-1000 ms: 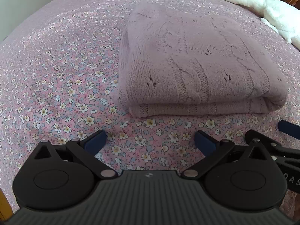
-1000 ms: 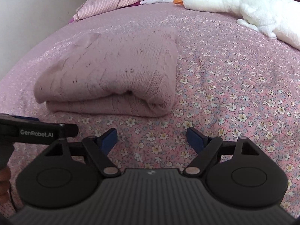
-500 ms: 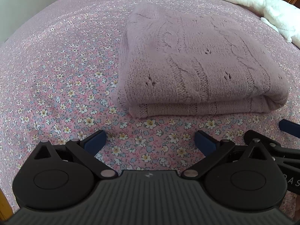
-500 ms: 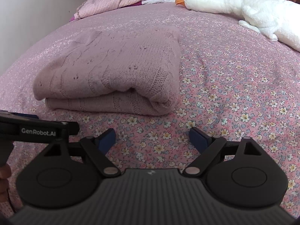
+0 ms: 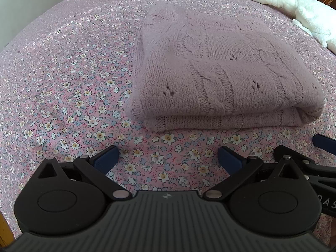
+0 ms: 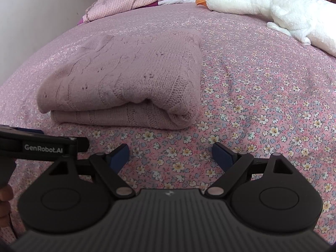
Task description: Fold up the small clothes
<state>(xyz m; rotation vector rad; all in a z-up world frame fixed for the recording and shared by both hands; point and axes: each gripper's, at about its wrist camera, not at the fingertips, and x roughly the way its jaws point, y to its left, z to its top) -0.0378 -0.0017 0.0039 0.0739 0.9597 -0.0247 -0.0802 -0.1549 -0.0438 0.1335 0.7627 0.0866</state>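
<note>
We are looking at the pink sweater, lying folded in a neat pile on the flowery bed. We are holding our left gripper and right gripper just near it, both spread wide and pinching nothing. The folding looks done. Next we are probably needing only to pull back, or to pat it flat.

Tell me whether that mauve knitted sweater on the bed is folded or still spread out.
Folded. The sweater lies as a compact rectangle on the floral bedspread, with two stacked layers showing along its near edge.
</note>
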